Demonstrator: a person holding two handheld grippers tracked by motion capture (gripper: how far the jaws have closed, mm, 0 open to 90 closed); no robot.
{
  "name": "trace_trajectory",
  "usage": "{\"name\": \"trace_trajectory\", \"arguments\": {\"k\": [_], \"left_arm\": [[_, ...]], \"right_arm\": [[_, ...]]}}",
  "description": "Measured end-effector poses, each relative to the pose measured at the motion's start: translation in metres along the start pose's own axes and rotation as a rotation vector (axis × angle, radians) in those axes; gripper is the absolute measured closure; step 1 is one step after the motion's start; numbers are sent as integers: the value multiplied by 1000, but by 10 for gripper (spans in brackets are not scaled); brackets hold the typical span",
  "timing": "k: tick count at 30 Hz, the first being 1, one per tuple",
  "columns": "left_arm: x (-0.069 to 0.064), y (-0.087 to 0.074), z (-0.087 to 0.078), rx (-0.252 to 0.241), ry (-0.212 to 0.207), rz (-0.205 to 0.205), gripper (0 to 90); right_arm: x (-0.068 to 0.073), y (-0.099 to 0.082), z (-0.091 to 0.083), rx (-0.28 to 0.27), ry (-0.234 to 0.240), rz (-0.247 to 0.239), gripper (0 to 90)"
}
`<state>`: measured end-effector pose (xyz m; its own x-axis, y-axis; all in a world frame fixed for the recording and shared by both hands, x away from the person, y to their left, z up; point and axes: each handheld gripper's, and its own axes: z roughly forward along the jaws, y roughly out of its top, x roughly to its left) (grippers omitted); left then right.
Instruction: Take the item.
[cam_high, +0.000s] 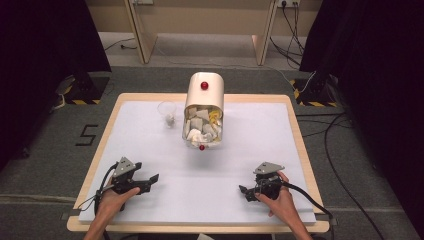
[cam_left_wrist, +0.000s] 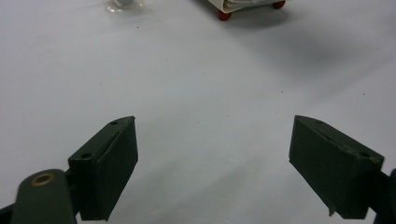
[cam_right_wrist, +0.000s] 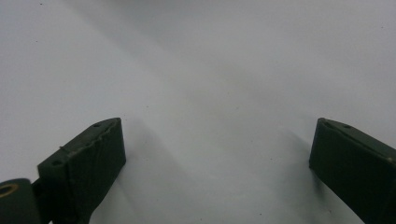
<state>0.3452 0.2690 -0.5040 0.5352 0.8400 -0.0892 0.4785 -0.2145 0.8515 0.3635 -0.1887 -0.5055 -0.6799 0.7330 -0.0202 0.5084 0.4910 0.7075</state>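
Cream bin (cam_high: 204, 92) with red knobs, stuffed with crumpled paper (cam_high: 202, 127)

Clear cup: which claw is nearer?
Left. The left claw sits near-left of the clear cup; the right claw is farther off, near-right.
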Motion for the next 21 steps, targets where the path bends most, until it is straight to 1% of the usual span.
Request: {"name": "trace_trajectory", "arguments": {"k": [4, 8, 9, 14, 15, 17, 21], "left_arm": [[-1, -6, -3, 14, -4, -3, 148], [-3, -9, -8, 21, 12, 1, 149], [-4, -12, -9, 30, 16, 5, 148], [-6, -14, -14, 38, 14, 2, 149], [-6, -15, -15, 42, 8, -1, 149], [-7, -17, -17, 45, 22, 8, 149], [-11, -19, -20, 42, 30, 17, 149]], "right_arm": [[0, 0, 0, 0, 1, 1, 40], [0, 0, 0, 0, 0, 1, 40], [0, 0, 0, 0, 0, 1, 40], [0, 0, 0, 1, 1, 1, 40], [0, 0, 0, 1, 1, 1, 40], [0, 0, 0, 0, 0, 0, 40], [0, 0, 0, 0, 0, 0, 40]]}}
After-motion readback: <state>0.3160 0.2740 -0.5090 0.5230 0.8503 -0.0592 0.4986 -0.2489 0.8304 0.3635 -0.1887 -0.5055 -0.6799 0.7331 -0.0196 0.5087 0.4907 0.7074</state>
